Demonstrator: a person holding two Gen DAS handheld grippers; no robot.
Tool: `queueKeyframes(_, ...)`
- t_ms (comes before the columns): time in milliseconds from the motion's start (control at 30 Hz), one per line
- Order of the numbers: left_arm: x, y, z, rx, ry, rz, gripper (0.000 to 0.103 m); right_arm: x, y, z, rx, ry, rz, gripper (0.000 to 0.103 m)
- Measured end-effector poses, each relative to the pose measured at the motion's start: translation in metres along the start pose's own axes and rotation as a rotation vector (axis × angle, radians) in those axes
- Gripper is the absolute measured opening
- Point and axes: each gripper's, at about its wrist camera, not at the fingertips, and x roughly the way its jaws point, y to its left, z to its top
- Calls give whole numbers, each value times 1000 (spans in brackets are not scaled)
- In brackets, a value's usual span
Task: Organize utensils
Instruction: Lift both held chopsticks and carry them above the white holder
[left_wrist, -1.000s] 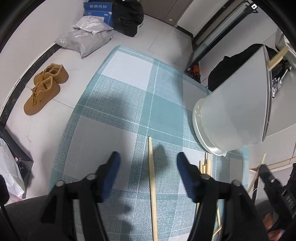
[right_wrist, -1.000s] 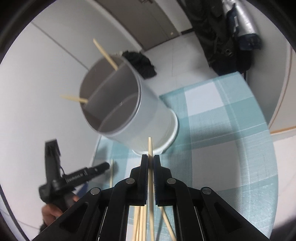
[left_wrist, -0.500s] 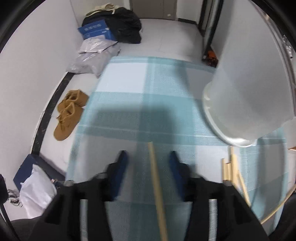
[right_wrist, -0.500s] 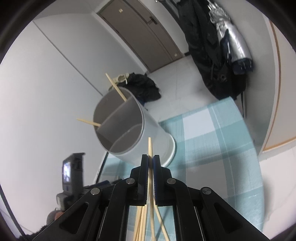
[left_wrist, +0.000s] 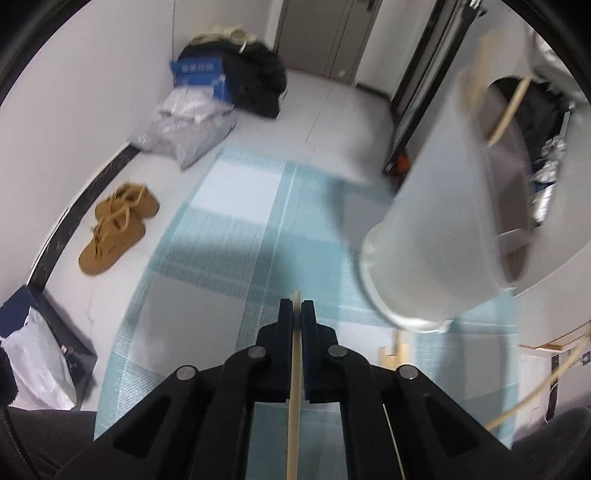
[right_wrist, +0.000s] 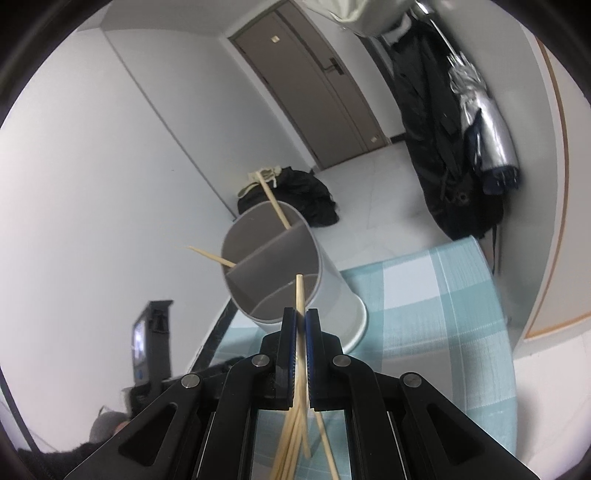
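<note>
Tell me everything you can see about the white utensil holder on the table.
The utensil holder is a tall white cylinder, plastic by its look, with a wider lipped base. It stands upright on the checked tablecloth, mouth open. Flat inner walls split it into compartments. Two chopsticks already stand in it, leaning out over the rim: one in the far compartment, another at the side. Neither gripper touches it; loose chopsticks lie on the cloth near its base.

Left wrist view looks steeply down along its jaws, close over the checked counter (left_wrist: 236, 192). Right wrist view faces shallower, toward the door (right_wrist: 314, 85). Both share the white holder (left_wrist: 443, 229) (right_wrist: 332, 291).
</note>
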Motion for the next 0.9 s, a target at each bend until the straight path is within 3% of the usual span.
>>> queueKeyframes(267,-75,-21,-7,54,-228,-73,0,-13,23,-6,-105,-35,-1,4)
queueKeyframes(533,-94,-26,-10,95,-271,-115,0,-19,43,-14,-182,-52,-2,4)
queueKeyframes(900,-108,-48,-19,188,-247,-125,0,-12,53,-19,-196,-49,-9,4)
